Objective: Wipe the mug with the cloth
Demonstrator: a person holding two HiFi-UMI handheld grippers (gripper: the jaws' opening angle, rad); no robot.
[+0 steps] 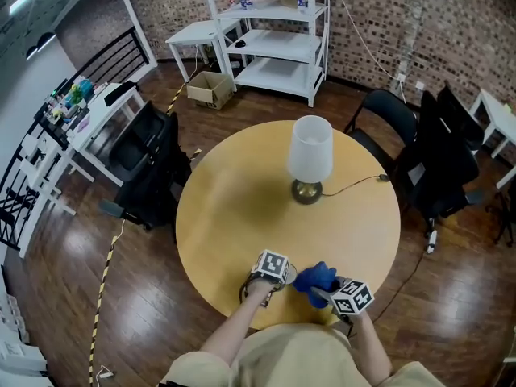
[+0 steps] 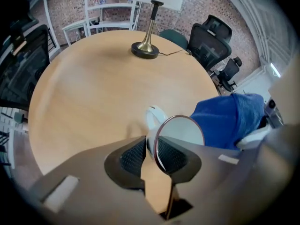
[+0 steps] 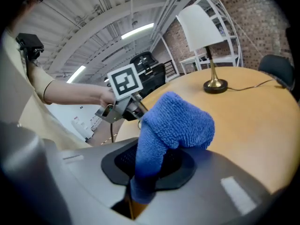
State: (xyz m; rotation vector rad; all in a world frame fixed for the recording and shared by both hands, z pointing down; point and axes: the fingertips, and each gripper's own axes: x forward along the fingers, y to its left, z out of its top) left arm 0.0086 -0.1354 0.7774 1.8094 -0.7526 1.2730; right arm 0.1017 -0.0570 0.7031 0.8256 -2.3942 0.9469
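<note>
Item: mug (image 2: 180, 130), gripped by its rim in my left tool (image 2: 157, 156) at the bench's (image 1: 242, 208) near edge; cloth (image 3: 176, 121), clamped in my right tool (image 3: 140, 182), sits just beside it (wipe unfinished, I judge).

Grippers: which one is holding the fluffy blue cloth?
The right gripper: the blue cloth is pinched between its jaws. The left gripper grips the white mug by its rim instead.

White dark-rimmed mug (image 2: 180, 130) beside bunched fluffy blue cloth (image 3: 176, 123)
</note>
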